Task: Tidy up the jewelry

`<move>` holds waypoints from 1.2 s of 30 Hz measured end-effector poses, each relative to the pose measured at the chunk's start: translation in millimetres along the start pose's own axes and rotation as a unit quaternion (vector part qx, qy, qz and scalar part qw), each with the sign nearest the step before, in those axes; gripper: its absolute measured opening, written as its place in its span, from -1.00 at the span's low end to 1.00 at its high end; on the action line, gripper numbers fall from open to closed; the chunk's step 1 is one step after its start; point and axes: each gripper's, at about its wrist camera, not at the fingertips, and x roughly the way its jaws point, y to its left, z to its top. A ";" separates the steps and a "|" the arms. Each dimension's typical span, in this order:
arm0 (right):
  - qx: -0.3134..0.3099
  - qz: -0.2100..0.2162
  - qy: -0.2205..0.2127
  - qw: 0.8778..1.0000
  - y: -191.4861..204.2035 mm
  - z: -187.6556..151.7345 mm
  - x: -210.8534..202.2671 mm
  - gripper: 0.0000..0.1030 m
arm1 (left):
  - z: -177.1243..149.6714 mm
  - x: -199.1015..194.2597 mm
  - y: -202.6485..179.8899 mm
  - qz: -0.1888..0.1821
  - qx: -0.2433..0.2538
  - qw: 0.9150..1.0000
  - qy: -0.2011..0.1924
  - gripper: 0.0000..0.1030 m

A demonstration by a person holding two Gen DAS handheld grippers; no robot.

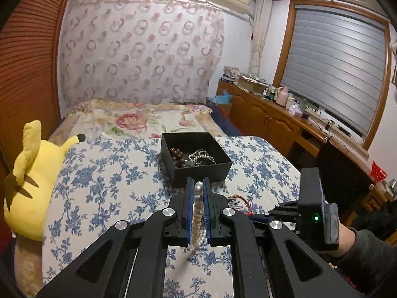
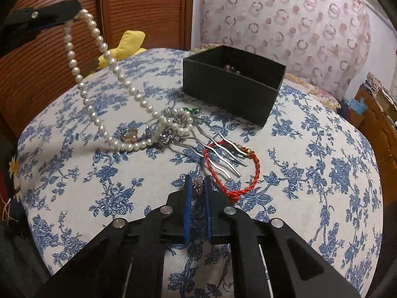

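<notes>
Two grippers are working: left gripper (image 1: 199,186) is pinching the white pearl necklace (image 2: 99,79) at upper left, its tail trailing on the blue-floral bedspread (image 2: 310,149). Right gripper (image 2: 197,182), lower centre, is clamping a small brownish ornament (image 2: 198,184), likely bound for the black open box (image 2: 230,87) at upper centre.

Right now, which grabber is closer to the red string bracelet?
Right. The right gripper sits low on the bedspread just beside the red bracelet, pinching a small trinket. The left gripper is raised, far off, holding up the pearl necklace.
</notes>
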 end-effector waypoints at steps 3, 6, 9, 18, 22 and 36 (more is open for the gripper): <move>0.008 0.005 -0.015 1.000 -4.3 -0.3 -10.6 -0.79 | 5.3 1.0 -2.8 -0.001 0.001 1.000 -0.003 -0.88; 0.012 0.008 -0.029 0.999 -5.2 2.3 -24.7 -0.79 | 15.0 -0.6 -6.9 -0.003 0.005 1.000 -0.009 -0.88; 0.013 0.008 -0.045 0.999 -6.8 7.0 -39.1 -0.79 | 25.9 -2.0 -12.3 -0.008 0.011 1.000 -0.016 -0.88; 0.009 0.001 -0.077 0.997 -8.0 17.5 -66.0 -0.79 | 51.9 -8.3 -30.3 -0.013 0.037 0.999 -0.035 -1.00; 0.009 0.001 -0.074 0.997 -6.5 13.7 -64.4 -0.79 | 29.1 8.1 -22.4 -0.003 0.038 0.999 0.006 -1.00; 0.019 0.001 -0.060 0.998 -11.8 2.9 -52.0 -0.79 | -78.0 71.8 -4.5 0.028 0.034 0.984 0.171 -0.76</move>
